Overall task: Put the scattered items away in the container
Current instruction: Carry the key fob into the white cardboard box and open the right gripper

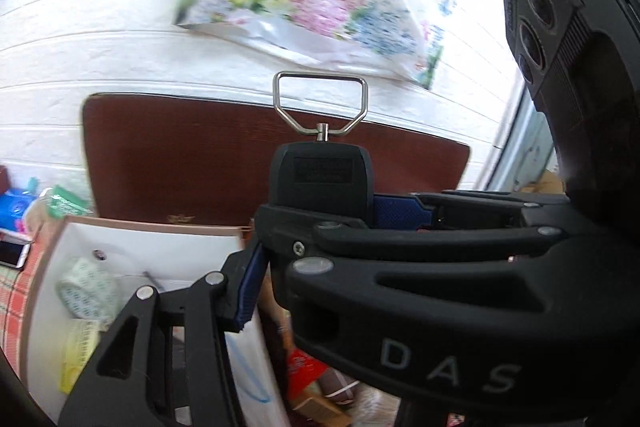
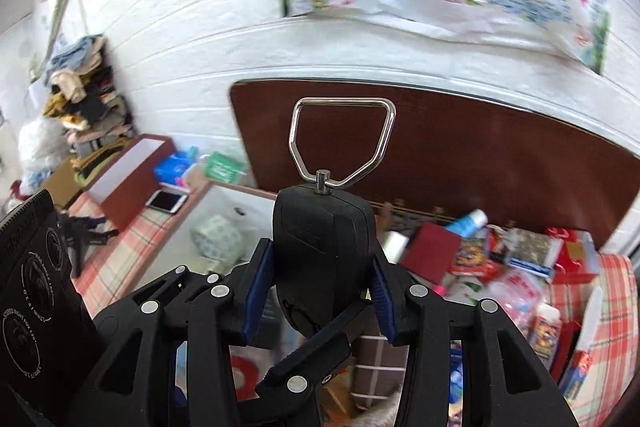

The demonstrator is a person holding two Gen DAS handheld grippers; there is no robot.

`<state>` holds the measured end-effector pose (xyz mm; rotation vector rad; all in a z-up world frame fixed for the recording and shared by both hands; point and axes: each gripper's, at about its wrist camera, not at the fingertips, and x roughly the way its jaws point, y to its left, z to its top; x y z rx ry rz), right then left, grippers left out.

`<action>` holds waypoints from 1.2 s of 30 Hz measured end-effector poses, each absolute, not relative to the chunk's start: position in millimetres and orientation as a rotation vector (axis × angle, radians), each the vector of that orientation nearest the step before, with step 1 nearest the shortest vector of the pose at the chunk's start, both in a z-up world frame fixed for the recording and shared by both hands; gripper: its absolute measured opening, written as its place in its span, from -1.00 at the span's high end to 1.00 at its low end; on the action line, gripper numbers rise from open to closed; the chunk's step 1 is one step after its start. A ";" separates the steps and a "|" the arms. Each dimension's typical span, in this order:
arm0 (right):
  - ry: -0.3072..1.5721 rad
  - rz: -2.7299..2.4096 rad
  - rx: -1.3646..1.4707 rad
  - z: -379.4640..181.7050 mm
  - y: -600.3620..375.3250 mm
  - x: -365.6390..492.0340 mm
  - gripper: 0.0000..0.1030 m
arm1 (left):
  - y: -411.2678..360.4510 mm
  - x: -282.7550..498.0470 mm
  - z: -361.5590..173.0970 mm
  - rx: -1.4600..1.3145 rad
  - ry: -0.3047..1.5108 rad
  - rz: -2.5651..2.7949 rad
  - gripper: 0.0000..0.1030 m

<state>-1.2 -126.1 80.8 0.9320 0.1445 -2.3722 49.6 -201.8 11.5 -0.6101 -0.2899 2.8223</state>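
While both views centre on the same black hanging scale (image 2: 324,251) with a steel loop handle (image 2: 342,143) on top, the right wrist view shows the right gripper (image 2: 320,291) narrowed onto it, a blue pad (image 2: 256,291) pressed against the body's left flank and the other blue pad at the right flank, seemingly touching; the scale stands upright, loop uppermost, at mid frame. Seen from the left wrist camera, the scale (image 1: 322,183) sits at centre, the left gripper (image 1: 304,255) around its lower part; one blue pad (image 1: 250,287) angles away at lower left, a second blue pad lies just right of the body, and a black arm crosses in front, so whether this gripper truly clamps the scale I cannot tell. At lower left of that view lies the white box (image 1: 168,259), holding a patterned tape roll (image 1: 86,287); behind stands a brown board (image 1: 192,155) against a white panelled wall (image 1: 80,27); a floral bag (image 1: 316,3) hangs at upper centre.
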 end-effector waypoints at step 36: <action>0.039 -2.124 0.820 49.4 -184.0 -4.0 0.00 | -260.8 51.1 -12.7 -0.789 -0.339 3.006 -0.32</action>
